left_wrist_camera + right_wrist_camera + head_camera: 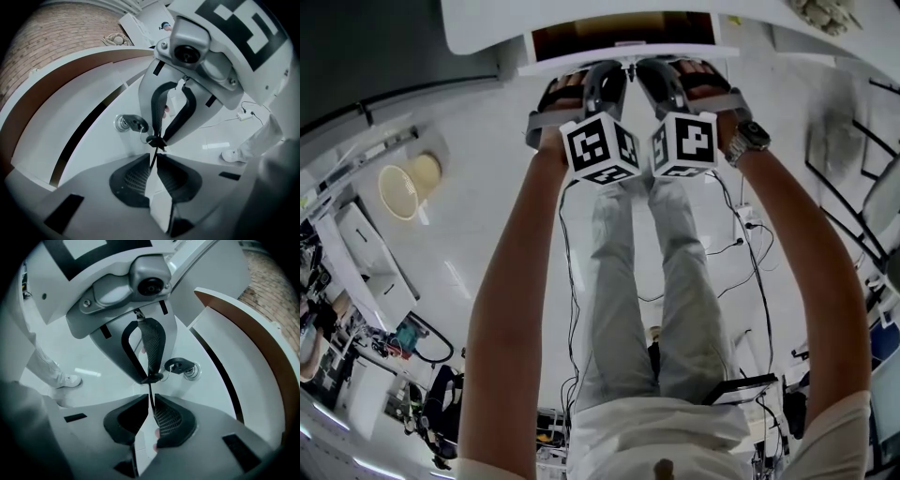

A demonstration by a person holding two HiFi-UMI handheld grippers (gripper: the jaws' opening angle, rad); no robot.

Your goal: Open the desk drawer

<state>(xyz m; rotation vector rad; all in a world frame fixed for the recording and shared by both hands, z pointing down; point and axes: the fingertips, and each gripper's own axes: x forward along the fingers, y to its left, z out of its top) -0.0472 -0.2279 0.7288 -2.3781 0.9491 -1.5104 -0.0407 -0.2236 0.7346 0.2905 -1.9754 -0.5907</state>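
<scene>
By one drawer with one key, right gripper pinches seemingly a thin cord; left gripper stands slightly parted.

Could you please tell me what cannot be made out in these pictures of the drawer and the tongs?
- Contents of the drawer: in the head view, the desk top overhangs it and the interior is dark.
- The thin dark strand at the left tongs: in the left gripper view, it is too fine to identify or to tell whether the pads press it.
- Position of the key: in the left gripper view, it is too small to read as locked or unlocked.
</scene>
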